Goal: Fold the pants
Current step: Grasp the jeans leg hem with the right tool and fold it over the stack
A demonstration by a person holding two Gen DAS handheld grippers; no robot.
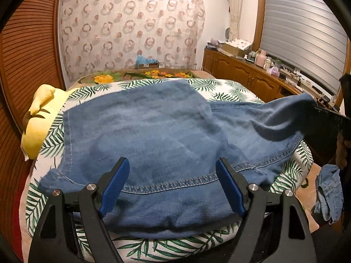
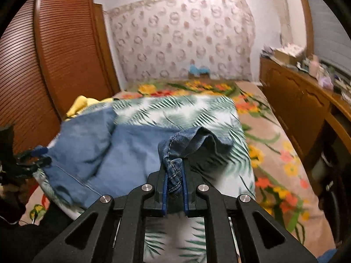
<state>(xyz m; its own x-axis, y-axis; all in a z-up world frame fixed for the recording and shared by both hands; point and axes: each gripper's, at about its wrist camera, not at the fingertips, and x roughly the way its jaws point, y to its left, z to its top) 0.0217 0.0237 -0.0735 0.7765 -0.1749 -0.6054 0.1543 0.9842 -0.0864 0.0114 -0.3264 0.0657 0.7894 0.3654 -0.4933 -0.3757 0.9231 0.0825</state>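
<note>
Looking along our left gripper (image 1: pixel 172 175), we see its two blue pads spread wide apart with nothing between them, poised just above the near hem of the pants (image 1: pixel 158 131). The denim lies mostly flat over a cushion with a palm-leaf cover (image 1: pixel 219 92), its stitched seam running across just beyond the pads. Toward the right of that view the cloth rises off the cushion into a lifted fold that reaches a dark shape at the frame edge, which we take to be our other tool, though the blur there leaves us unsure.

In the right wrist view, our right gripper (image 2: pixel 174 173) is clenched on a bunched, stitched edge of the pants (image 2: pixel 122 153), the fabric pinched between the blue pads and standing up in a small peak beyond them. The rest of the denim slopes away to the left across the leaf cover (image 2: pixel 175 111).

Beside the cushion on the left sits a yellow cloth (image 1: pixel 37 127), touching the leaf cover's edge. Under and behind the cushion spreads a flowered bedspread (image 1: pixel 153 74). Farther back hangs a sheer curtain with ring patterns (image 1: pixel 131 28). A louvred wooden wardrobe (image 1: pixel 26 50) stands at the left, and a low wooden cabinet (image 1: pixel 241 72) with clutter on top runs along the right.
</note>
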